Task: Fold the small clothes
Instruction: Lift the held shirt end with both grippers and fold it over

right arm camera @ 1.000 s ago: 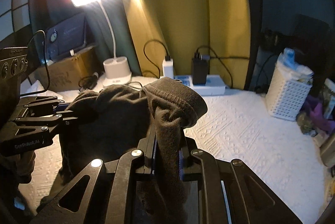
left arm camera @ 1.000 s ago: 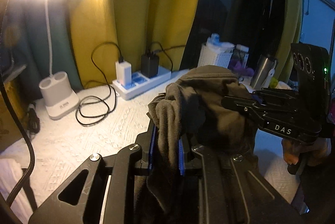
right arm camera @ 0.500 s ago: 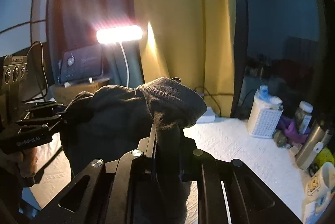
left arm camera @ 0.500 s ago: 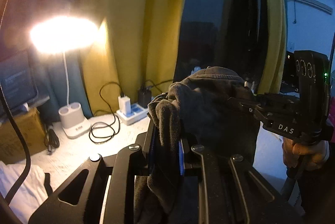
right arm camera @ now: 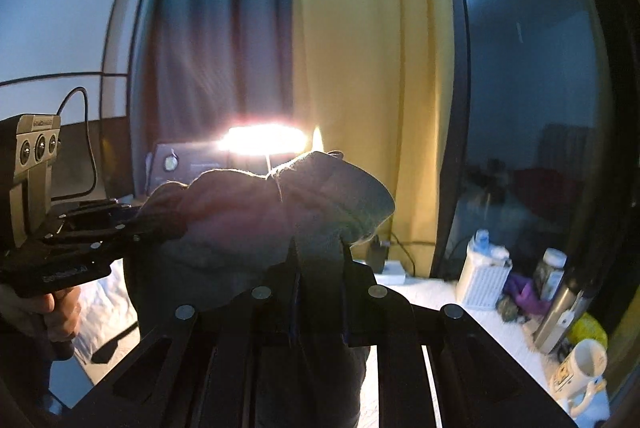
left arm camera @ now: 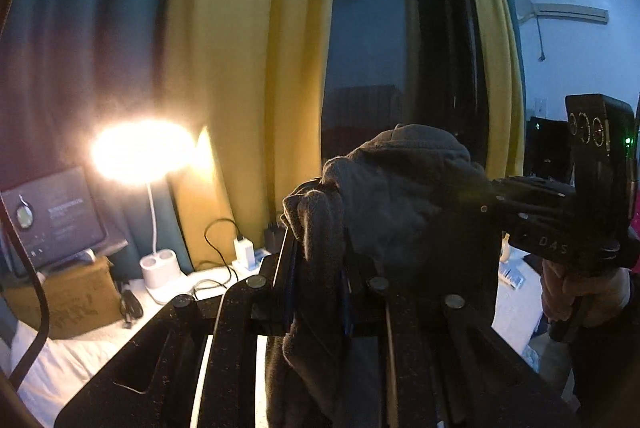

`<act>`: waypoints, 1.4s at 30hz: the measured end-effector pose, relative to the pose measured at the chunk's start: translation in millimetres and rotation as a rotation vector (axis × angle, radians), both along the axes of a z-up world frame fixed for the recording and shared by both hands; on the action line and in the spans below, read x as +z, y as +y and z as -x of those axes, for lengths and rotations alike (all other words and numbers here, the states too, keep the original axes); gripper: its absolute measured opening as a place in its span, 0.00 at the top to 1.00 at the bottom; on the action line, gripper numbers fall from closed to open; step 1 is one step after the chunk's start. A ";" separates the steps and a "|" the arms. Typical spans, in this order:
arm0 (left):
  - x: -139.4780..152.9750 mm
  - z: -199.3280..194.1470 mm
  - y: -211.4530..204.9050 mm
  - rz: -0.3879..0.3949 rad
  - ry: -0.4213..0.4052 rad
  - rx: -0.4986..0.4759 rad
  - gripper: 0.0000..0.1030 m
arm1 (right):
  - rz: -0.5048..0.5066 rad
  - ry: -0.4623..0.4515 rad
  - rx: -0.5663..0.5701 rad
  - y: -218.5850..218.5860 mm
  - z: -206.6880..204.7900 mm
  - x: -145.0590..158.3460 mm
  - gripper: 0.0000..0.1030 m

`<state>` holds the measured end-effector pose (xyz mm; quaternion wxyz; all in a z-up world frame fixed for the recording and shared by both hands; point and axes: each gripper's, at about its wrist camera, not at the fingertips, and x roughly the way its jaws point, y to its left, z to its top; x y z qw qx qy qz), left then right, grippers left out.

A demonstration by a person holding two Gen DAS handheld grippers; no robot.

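A small dark grey-brown garment (left arm camera: 408, 196) hangs in the air, stretched between both grippers well above the white-covered table (left arm camera: 80, 356). My left gripper (left arm camera: 320, 260) is shut on one bunched edge of it, and cloth drapes down between the fingers. In the left wrist view my right gripper (left arm camera: 496, 196) bites the other edge from the right, with a hand under its handle. In the right wrist view the right gripper (right arm camera: 318, 268) is shut on a folded hem of the garment (right arm camera: 240, 220). The left gripper (right arm camera: 136, 224) grips the far side there.
A lit desk lamp (left arm camera: 144, 152) glares at the back beside a cardboard box (left arm camera: 68, 300) and a power strip with chargers (left arm camera: 248, 256). Yellow and teal curtains hang behind. A white basket (right arm camera: 484, 280), a metal flask (right arm camera: 560, 316) and a mug (right arm camera: 580, 364) stand at the right.
Both grippers have risen with the garment held between them. The table, lamp and power strip have dropped lower in both views, and more curtain and window show.
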<state>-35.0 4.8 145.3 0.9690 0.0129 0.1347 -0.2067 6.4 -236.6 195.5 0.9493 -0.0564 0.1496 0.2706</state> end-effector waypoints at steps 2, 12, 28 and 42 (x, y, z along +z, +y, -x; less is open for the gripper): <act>5.4 7.4 4.2 -0.003 -0.023 0.005 0.85 | -0.003 -0.024 0.007 2.3 11.1 8.7 0.86; 29.7 44.8 41.2 -0.016 -0.120 0.085 0.85 | -0.020 -0.115 0.080 34.2 52.5 43.1 0.86; 6.5 80.5 104.5 -0.033 -0.091 0.215 0.85 | 0.021 -0.070 0.242 120.4 77.8 19.9 0.86; -40.1 29.3 131.6 0.000 0.062 0.227 0.85 | 0.078 0.074 0.210 157.0 23.0 -36.7 0.86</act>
